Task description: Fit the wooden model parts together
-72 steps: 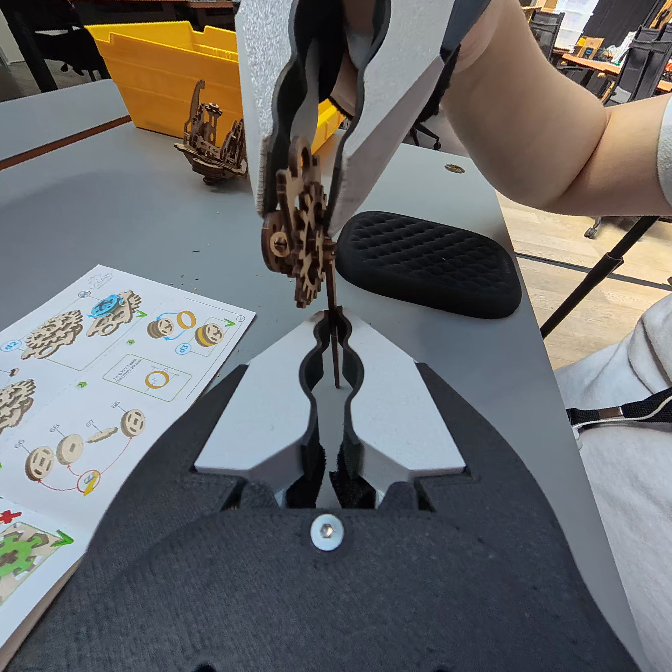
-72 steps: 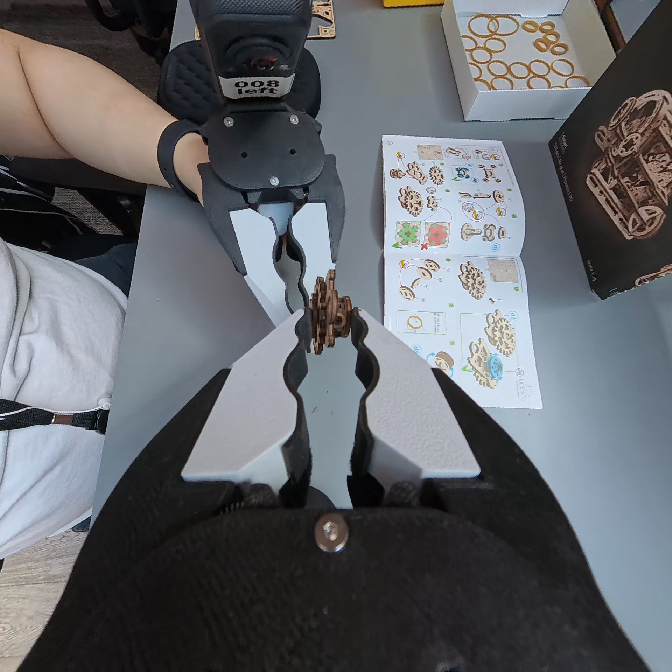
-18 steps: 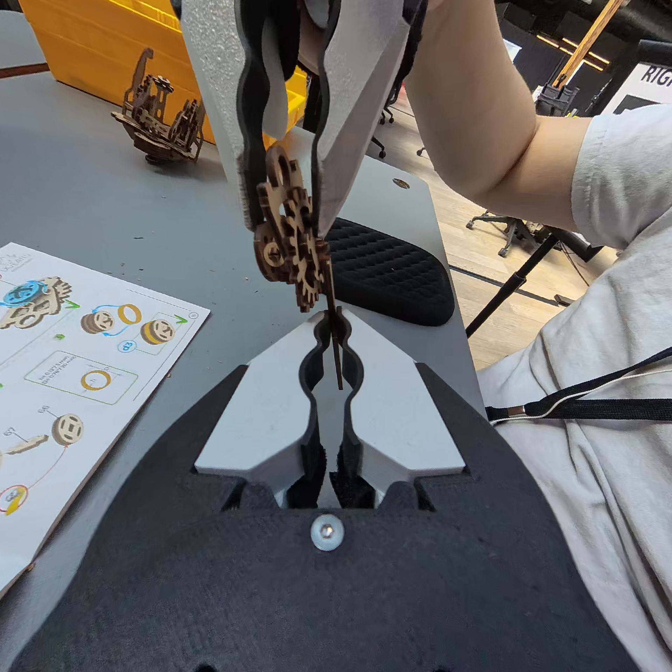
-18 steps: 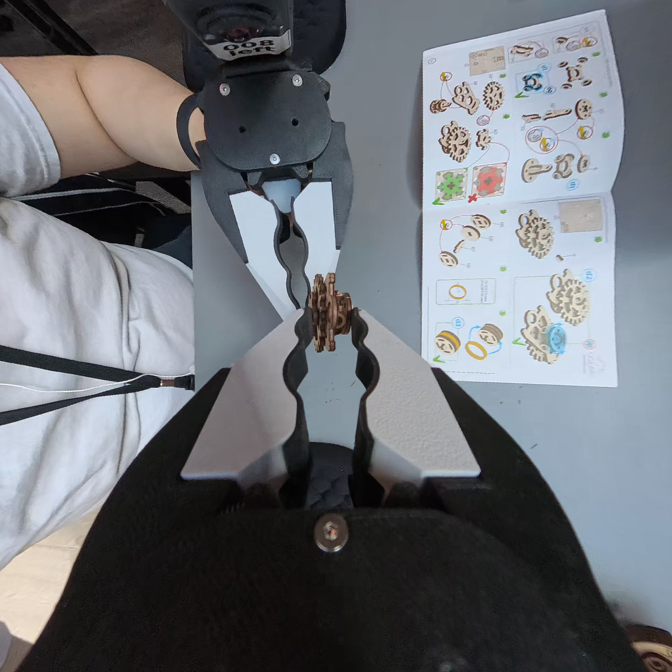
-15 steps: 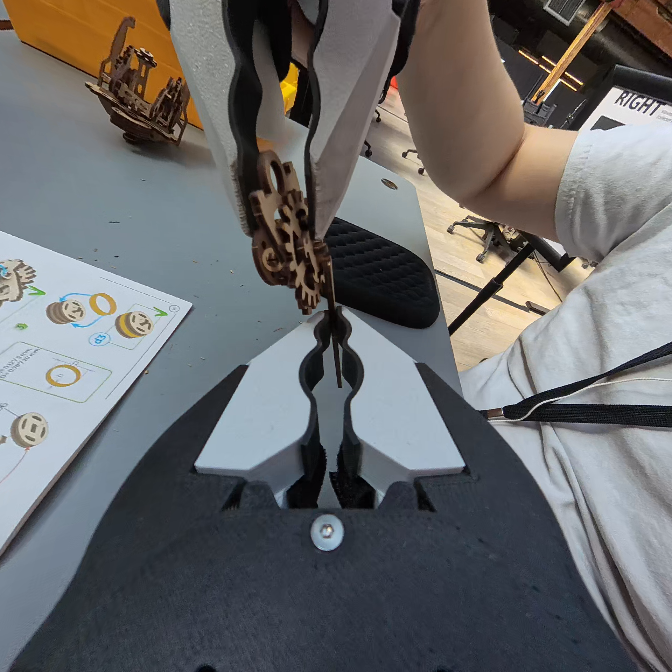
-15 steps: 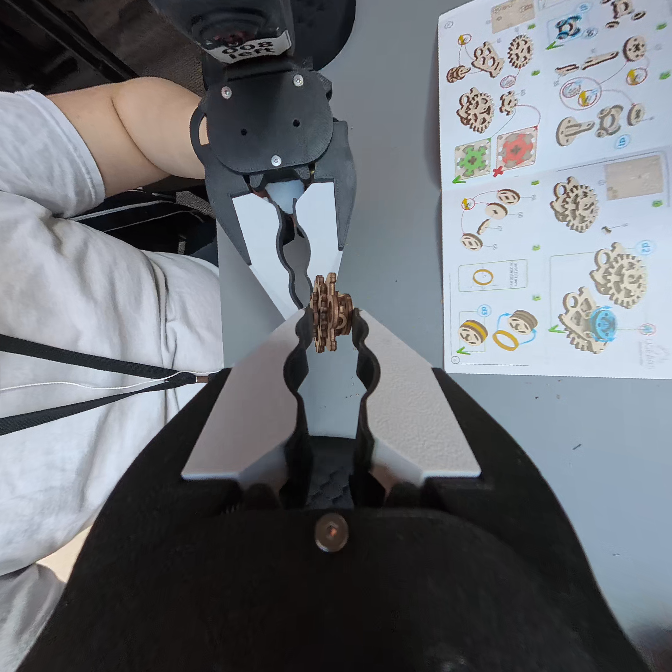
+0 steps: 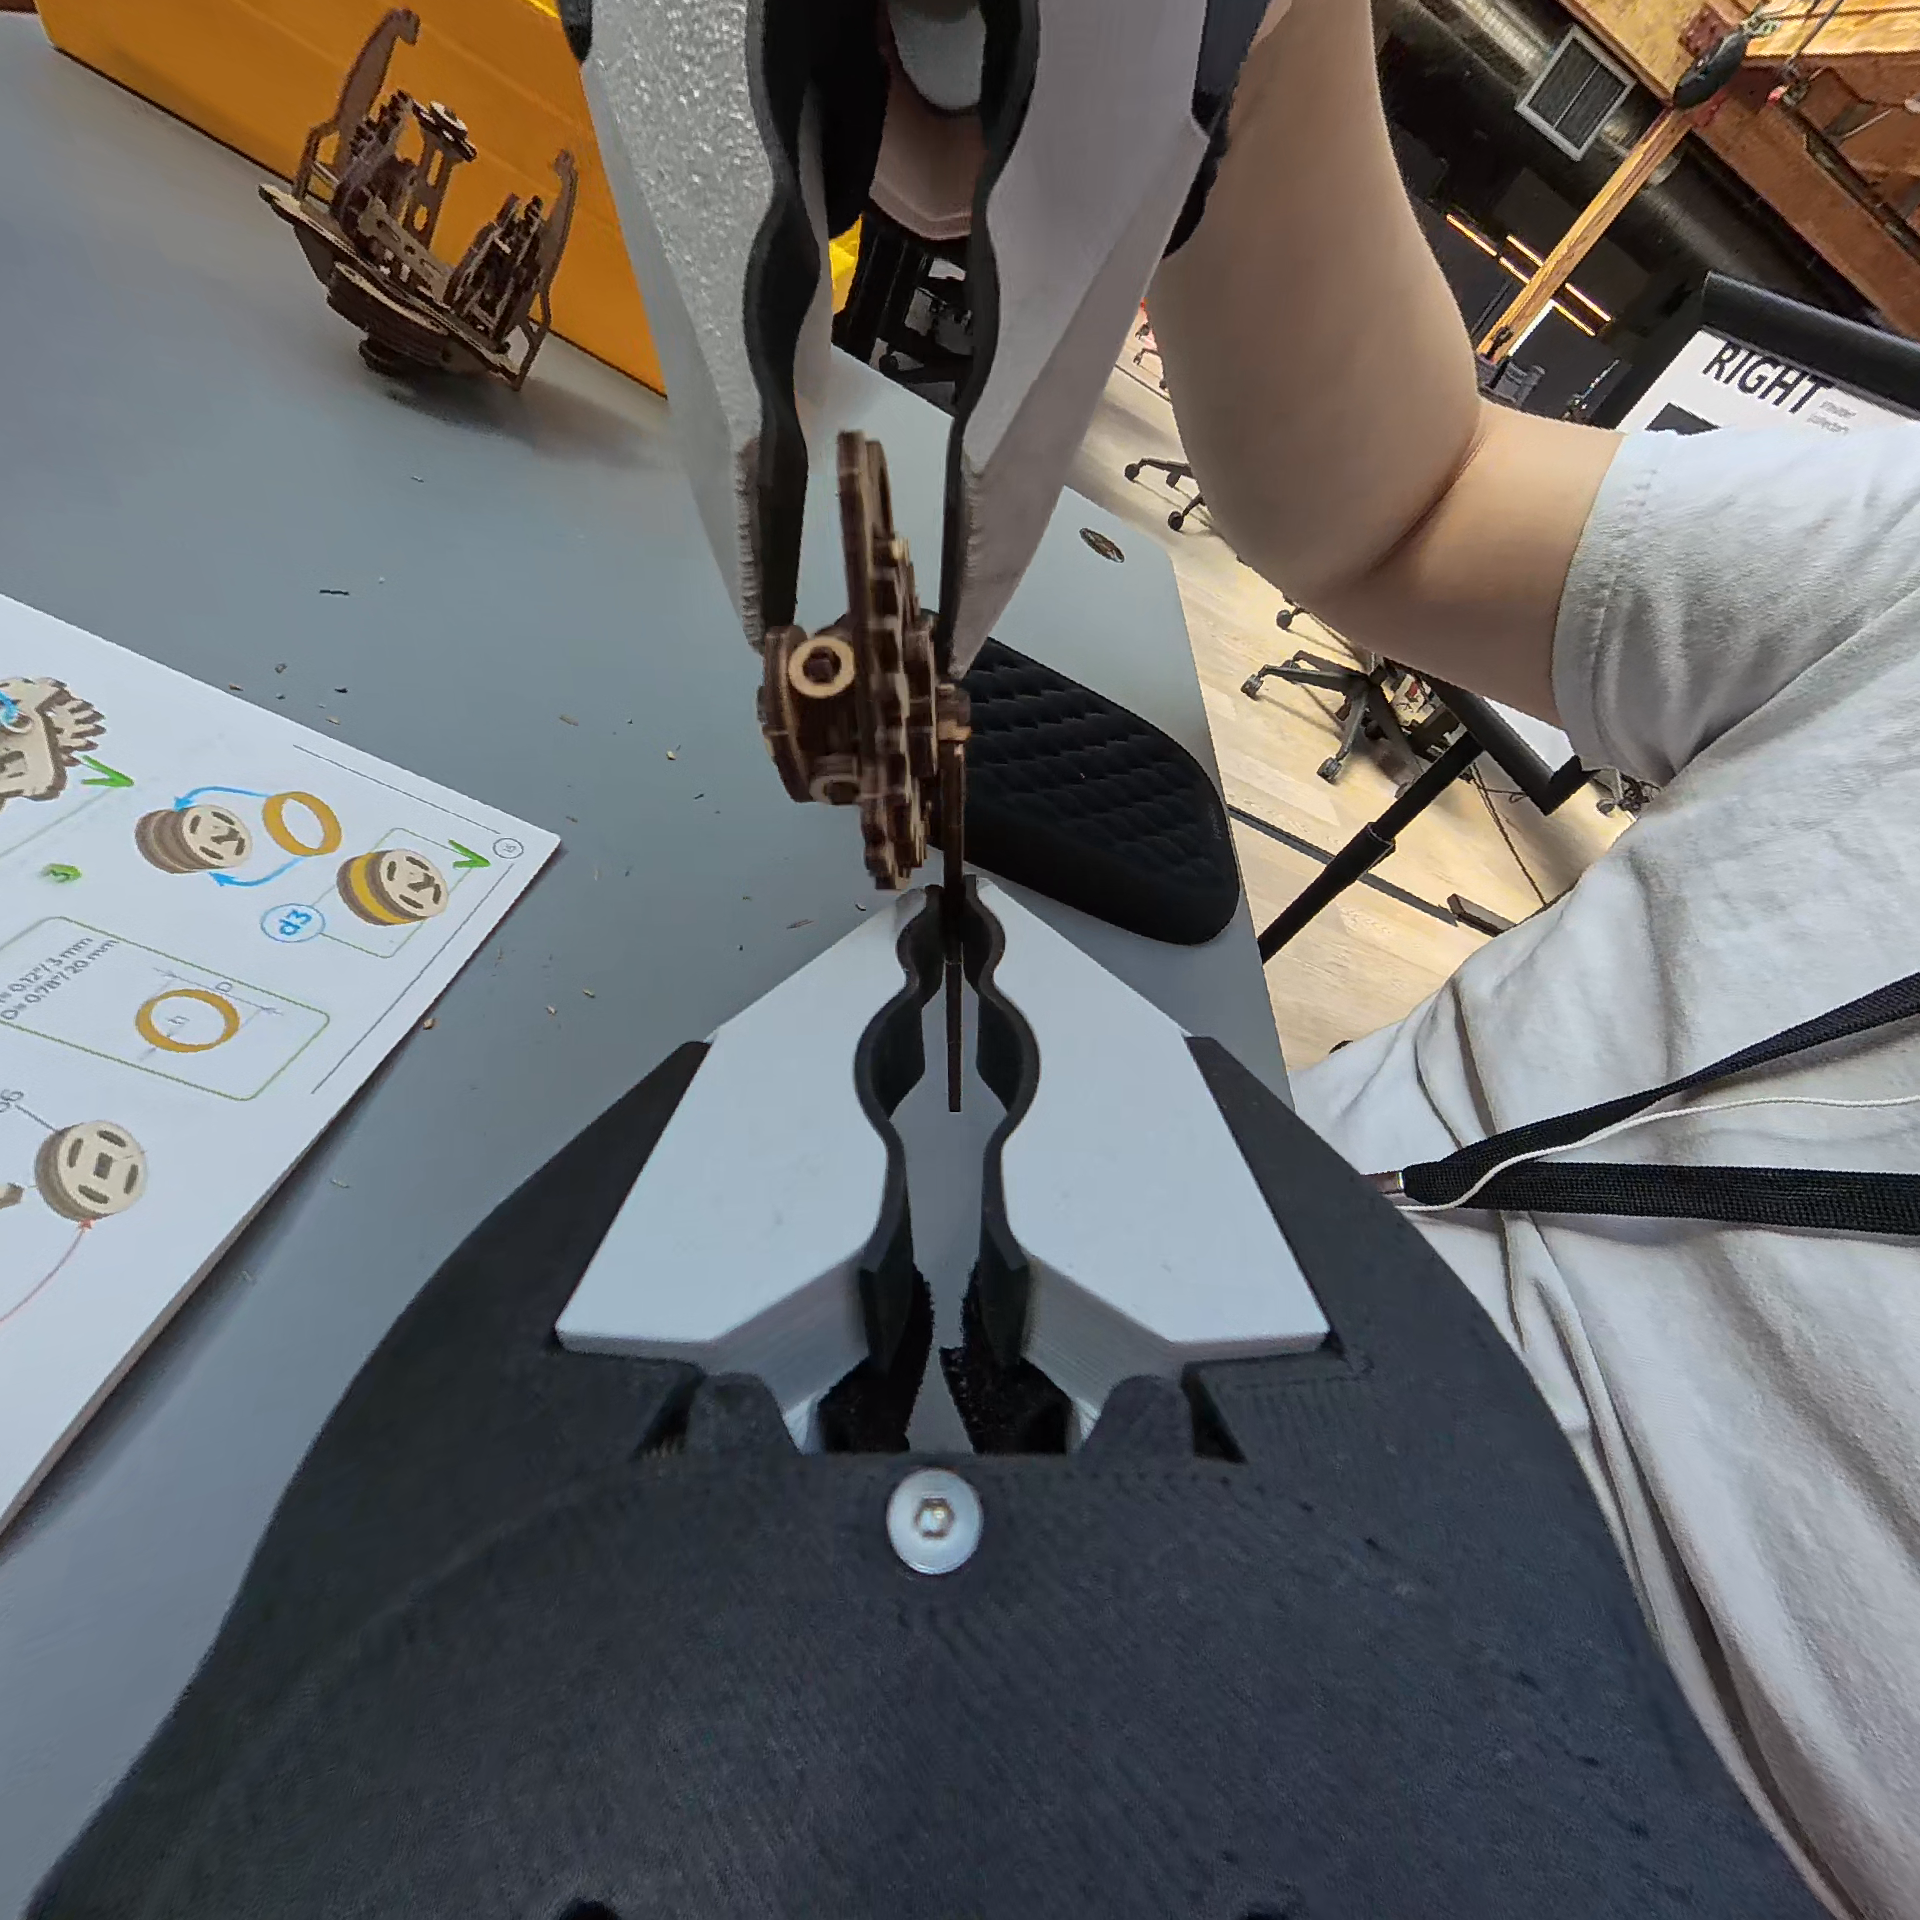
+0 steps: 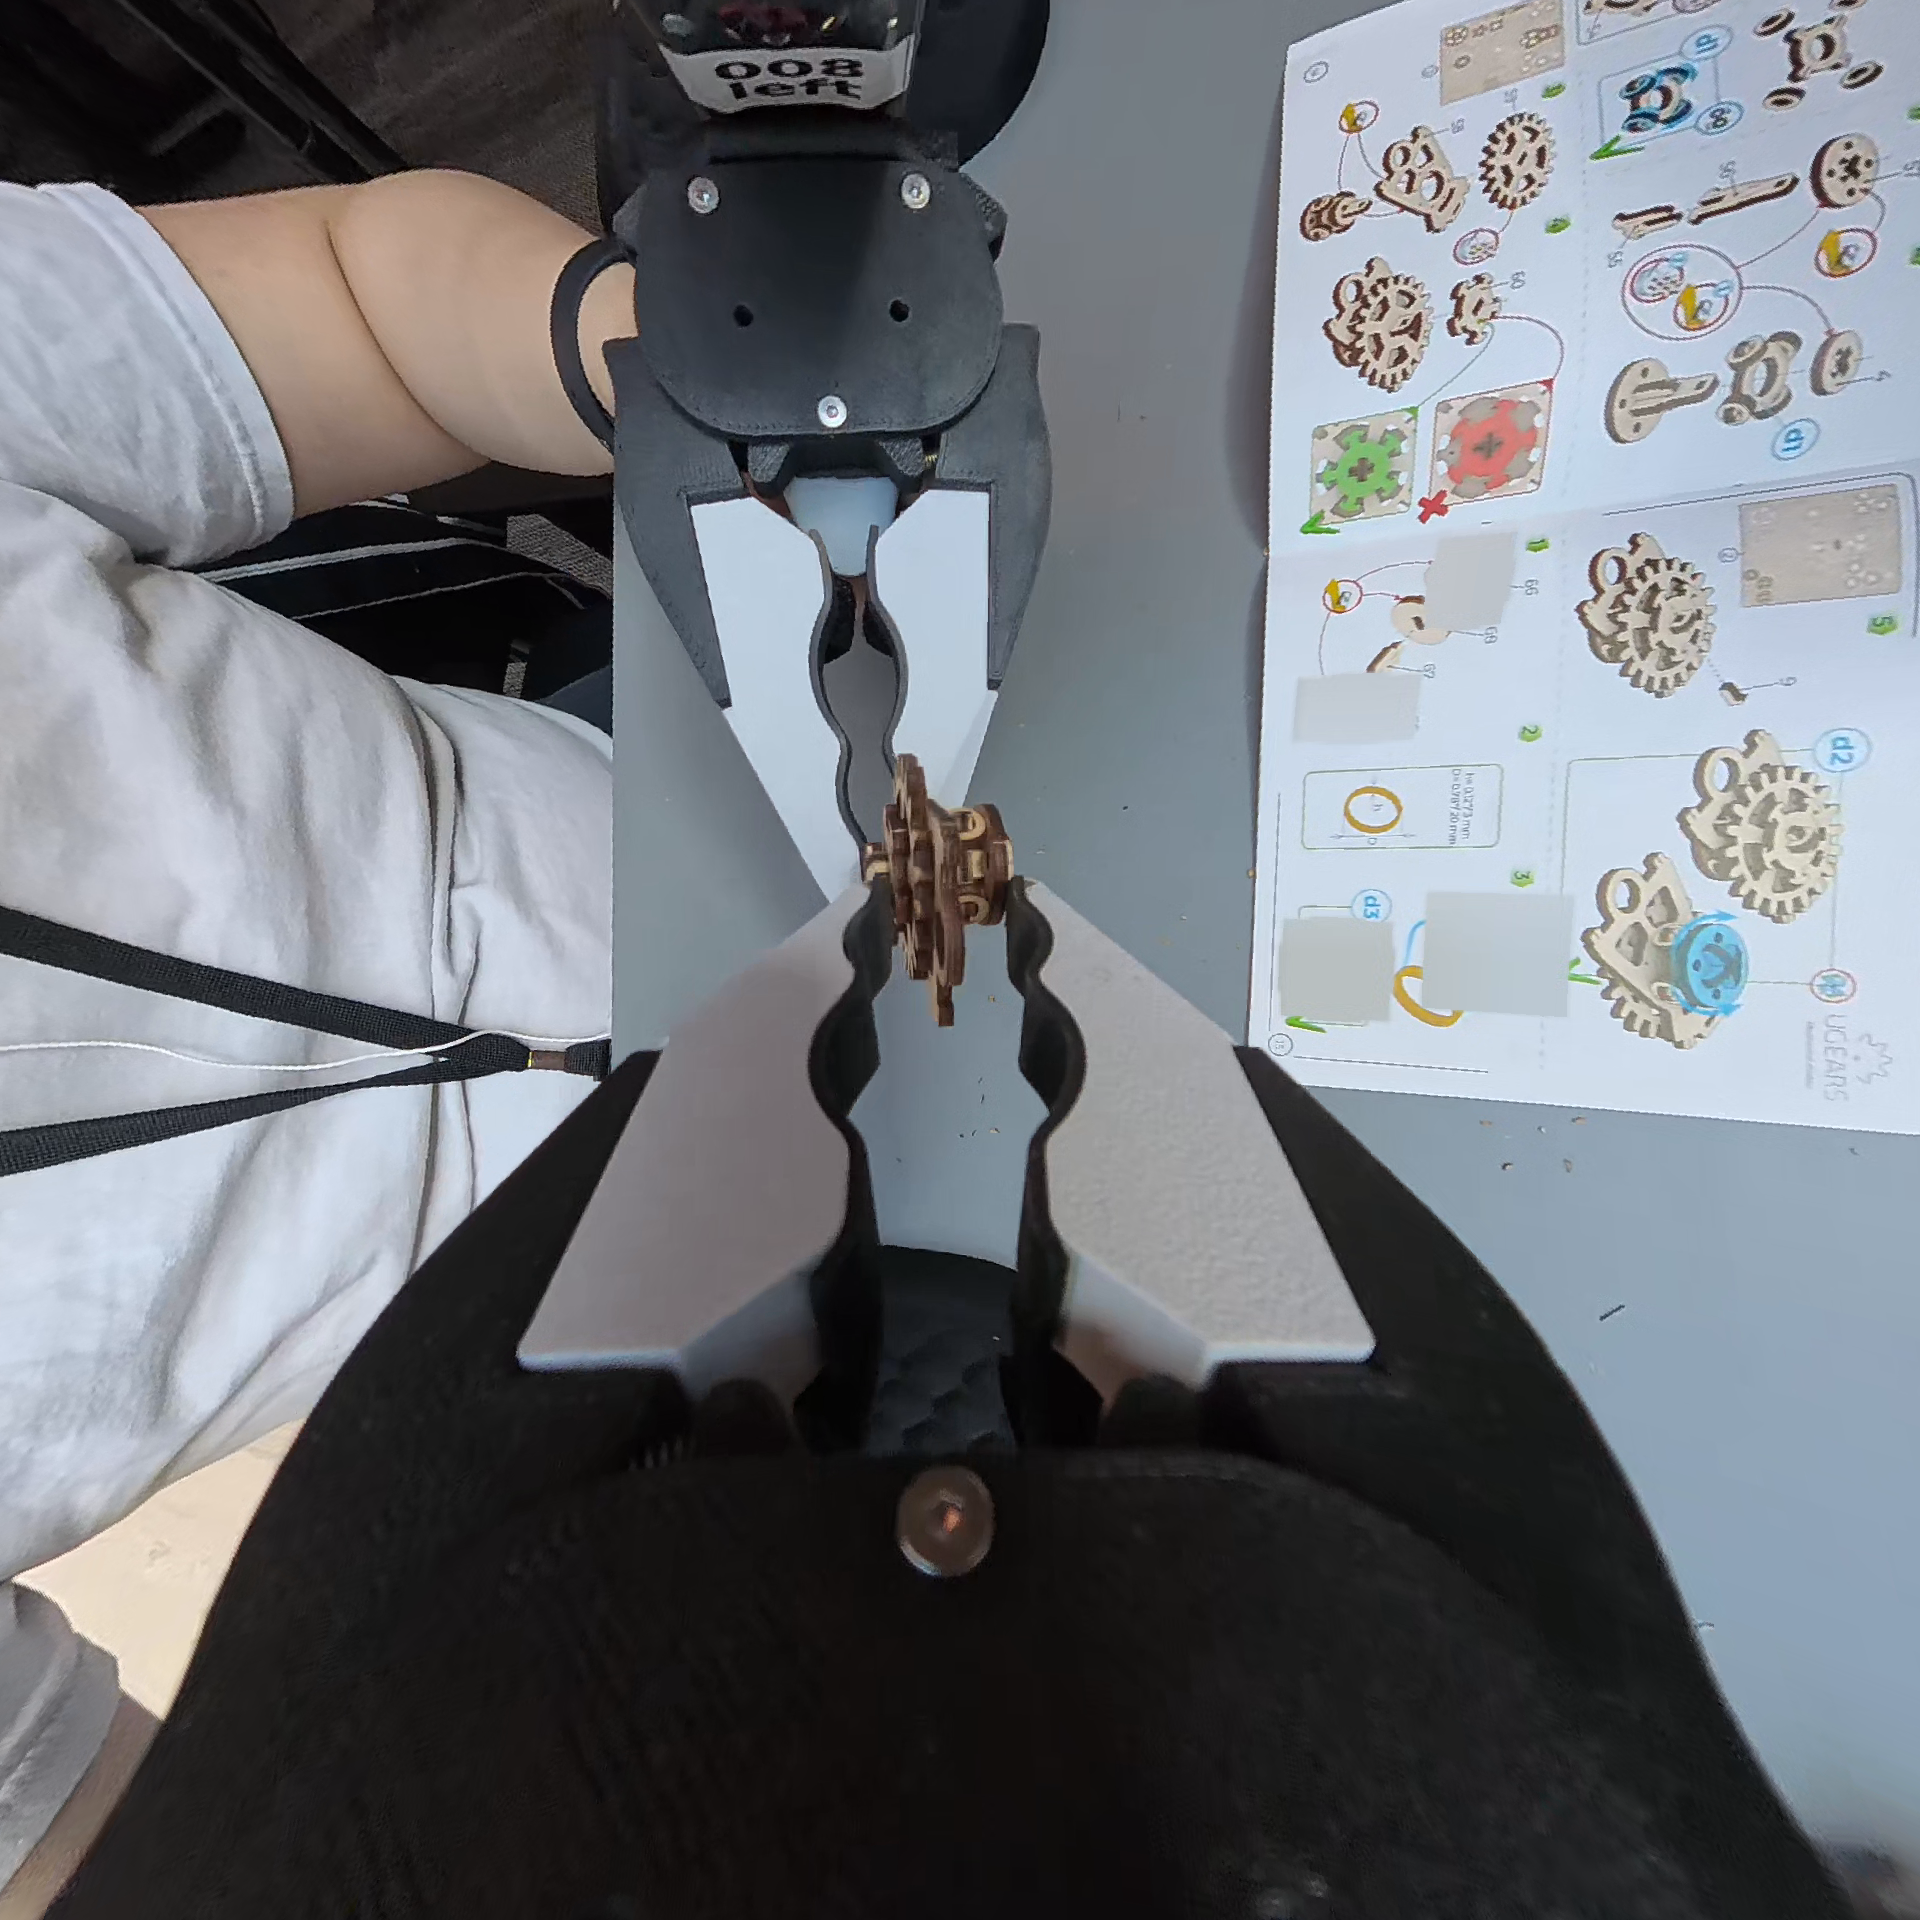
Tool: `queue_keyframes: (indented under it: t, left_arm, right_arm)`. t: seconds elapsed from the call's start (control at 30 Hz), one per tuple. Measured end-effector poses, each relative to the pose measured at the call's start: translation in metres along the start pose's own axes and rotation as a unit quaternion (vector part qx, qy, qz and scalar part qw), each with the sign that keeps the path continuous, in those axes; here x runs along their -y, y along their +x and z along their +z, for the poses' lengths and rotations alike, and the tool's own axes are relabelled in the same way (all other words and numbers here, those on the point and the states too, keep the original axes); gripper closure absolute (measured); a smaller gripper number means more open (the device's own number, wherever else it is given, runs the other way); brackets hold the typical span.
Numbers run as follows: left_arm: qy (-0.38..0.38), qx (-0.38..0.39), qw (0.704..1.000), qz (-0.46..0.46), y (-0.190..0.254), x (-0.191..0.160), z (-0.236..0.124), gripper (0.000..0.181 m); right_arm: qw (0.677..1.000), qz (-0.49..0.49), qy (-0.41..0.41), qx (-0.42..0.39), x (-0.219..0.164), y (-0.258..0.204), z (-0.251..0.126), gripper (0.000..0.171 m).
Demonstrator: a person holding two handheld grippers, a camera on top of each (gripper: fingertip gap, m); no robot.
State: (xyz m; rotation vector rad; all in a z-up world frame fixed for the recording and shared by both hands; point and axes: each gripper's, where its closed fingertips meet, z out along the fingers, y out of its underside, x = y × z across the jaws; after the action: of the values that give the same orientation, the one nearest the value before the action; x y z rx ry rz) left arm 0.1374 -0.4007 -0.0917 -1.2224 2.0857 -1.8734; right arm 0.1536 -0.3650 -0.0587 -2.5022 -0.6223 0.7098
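Observation:
My right gripper (image 8: 940, 909) is shut on a small wooden gear assembly (image 8: 940, 868), holding it in the air above the grey table (image 8: 1132, 623). In the left wrist view it comes down from the top (image 7: 862, 623), with the gear assembly (image 7: 868, 717) seen nearly edge-on. My left gripper (image 7: 951, 899) is shut on a thin dark wooden pin (image 7: 952, 1018). The pin stands upright, and its upper end lies against the right side of the gear assembly. The left gripper also shows in the right wrist view (image 8: 862, 836), tip to tip with mine.
An open instruction booklet (image 7: 229, 935) lies on the table; it also shows in the right wrist view (image 8: 1579, 623). A built wooden model (image 7: 416, 260) stands before a yellow bin (image 7: 260, 94). A black padded rest (image 7: 1091, 800) lies by the table edge. The person's lap (image 8: 208, 831) is beside the edge. Tip to tip, the grippers are about 5 centimeters apart.
Both grippers, still holding their parts together, have shifted toward the table edge and the person. The gear assembly has turned more edge-on in the left wrist view.

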Motion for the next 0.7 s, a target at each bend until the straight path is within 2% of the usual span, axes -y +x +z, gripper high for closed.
queue_keyframes:
  t: [0.3, 0.5, 0.7]
  left_arm:
    - [-0.008, 0.020, 1.000, 0.005, -0.006, -0.003, 0.000, 0.181]
    - [-0.035, 0.074, 0.995, 0.051, -0.016, -0.008, 0.003, 0.181]
    - [-0.034, 0.103, 0.990, 0.088, -0.019, -0.007, 0.002, 0.181]
  right_arm:
    - [0.999, -0.018, -0.008, -0.027, -0.003, 0.002, 0.000, 0.151]
    - [0.989, -0.059, -0.090, -0.097, -0.010, 0.009, -0.001, 0.151]
    - [0.974, -0.081, -0.163, -0.133, -0.011, 0.008, -0.004, 0.150]
